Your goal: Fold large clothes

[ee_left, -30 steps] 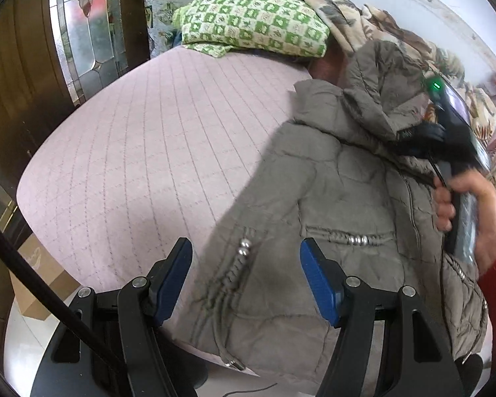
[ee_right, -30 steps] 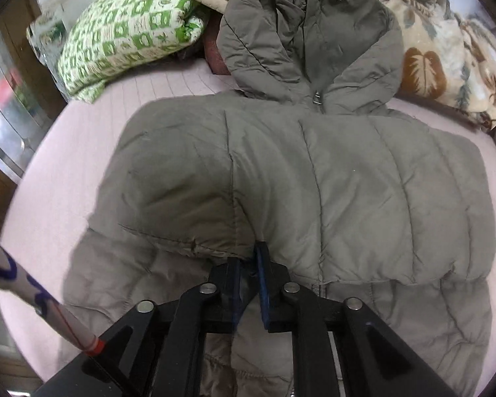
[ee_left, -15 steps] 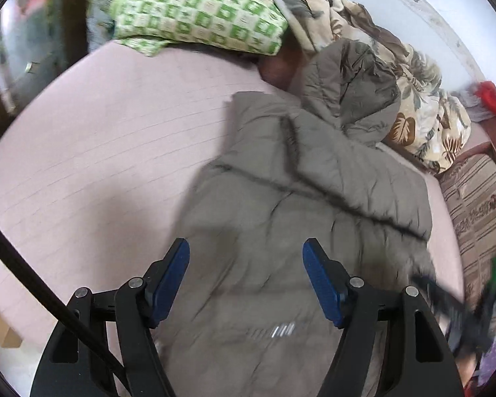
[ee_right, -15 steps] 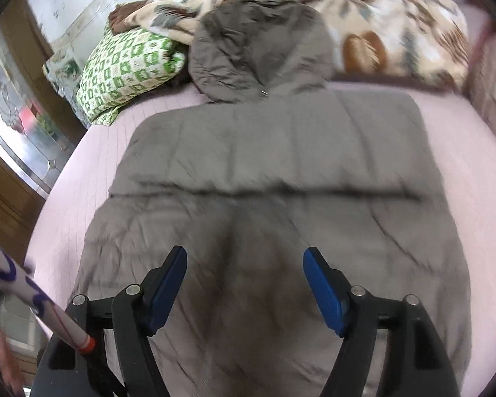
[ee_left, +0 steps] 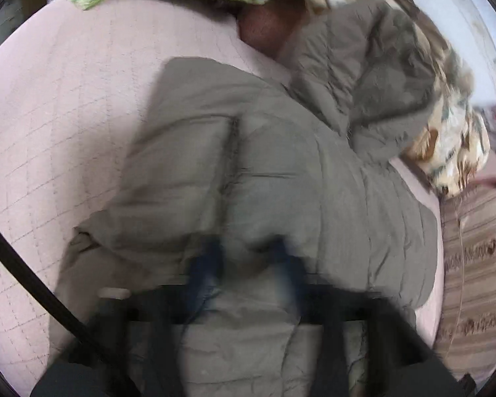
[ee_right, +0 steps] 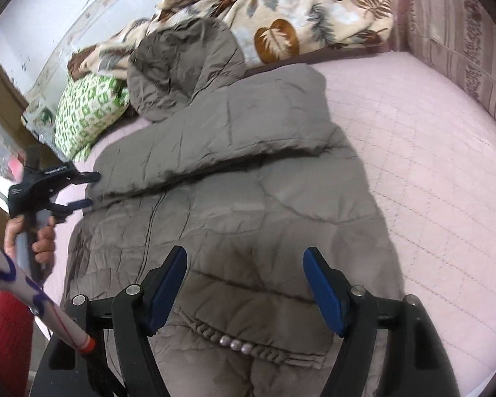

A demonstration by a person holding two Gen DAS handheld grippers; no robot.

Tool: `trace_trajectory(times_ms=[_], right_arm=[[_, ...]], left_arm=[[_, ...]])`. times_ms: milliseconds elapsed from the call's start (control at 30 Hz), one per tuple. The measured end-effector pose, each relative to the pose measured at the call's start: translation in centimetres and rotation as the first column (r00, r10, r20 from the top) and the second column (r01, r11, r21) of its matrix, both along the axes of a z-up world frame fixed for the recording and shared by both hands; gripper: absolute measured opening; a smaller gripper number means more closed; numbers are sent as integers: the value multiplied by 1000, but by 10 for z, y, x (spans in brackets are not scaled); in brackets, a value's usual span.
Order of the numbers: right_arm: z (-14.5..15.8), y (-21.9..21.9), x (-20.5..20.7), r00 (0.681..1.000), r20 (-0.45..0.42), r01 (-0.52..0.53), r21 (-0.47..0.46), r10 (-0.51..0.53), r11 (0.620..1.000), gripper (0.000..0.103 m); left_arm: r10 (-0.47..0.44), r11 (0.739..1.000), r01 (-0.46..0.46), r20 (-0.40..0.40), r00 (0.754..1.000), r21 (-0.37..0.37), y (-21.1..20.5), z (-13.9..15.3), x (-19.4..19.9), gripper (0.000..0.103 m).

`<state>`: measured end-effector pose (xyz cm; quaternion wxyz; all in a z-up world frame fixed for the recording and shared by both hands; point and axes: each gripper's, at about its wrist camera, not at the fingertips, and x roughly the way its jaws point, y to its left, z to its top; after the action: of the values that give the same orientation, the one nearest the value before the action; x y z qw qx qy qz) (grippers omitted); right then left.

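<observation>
Right wrist: jacket (ee_right: 234,205) lies lengthwise, hood (ee_right: 182,69) pointing away

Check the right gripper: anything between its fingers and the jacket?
Nothing visible. The right gripper hangs open directly over the grey jacket, only air between; the pillow and blanket lie beyond the hood.

We see a bed (ee_right: 430,152) under a pink quilted cover, a green checked pillow (ee_right: 86,115) and leaf-print blanket (ee_right: 281,10) against the pale wall (ee_right: 49,10).
</observation>
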<state>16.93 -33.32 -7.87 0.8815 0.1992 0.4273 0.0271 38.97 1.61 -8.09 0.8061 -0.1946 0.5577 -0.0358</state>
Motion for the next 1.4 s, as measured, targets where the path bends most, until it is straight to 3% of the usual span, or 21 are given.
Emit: trace_trajectory(times_ms=[100, 233, 367, 567, 700, 833, 1000, 1100, 1200, 1400], right_arm=[[-4, -5, 3, 1000, 2, 13, -1, -13, 1000, 77], [-7, 1, 13, 1000, -7, -5, -7, 5, 1000, 77], [4, 11, 29, 999, 34, -16, -53, 18, 998, 77], [6, 17, 92, 999, 41, 41, -135, -36, 990, 76], [-21, 13, 134, 996, -54, 64, -157, -73, 985, 76], [-45, 3, 155, 986, -132, 83, -130, -100, 988, 76], [-26, 3, 136, 990, -111, 78, -108, -90, 991, 76], [-5, 6, 106, 995, -79, 47, -111, -56, 993, 76], [9, 10, 73, 998, -56, 28, -132, -35, 991, 76], [8, 16, 5, 997, -77, 17, -104, -25, 994, 76]], left_arm=[[-10, 1000, 9, 56, 998, 28, 0, 19, -4, 14], [53, 998, -58, 135, 989, 35, 28, 47, -8, 13], [45, 996, -50, 78, 996, 69, 37, 24, 0, 13], [72, 992, -77, 44, 996, 100, 35, -9, 3, 24], [103, 990, -106, 32, 994, 95, 38, -8, 7, 38], [102, 987, -105, 34, 994, 123, 47, 7, -8, 42], [61, 970, -84, 105, 993, 230, 50, 37, -52, 43], [34, 952, -80, 158, 987, 295, 54, 51, -88, 51], [21, 931, -86, 184, 983, 354, 58, 55, -128, 53], [78, 921, -147, 199, 977, 362, 66, 46, -194, 53]])
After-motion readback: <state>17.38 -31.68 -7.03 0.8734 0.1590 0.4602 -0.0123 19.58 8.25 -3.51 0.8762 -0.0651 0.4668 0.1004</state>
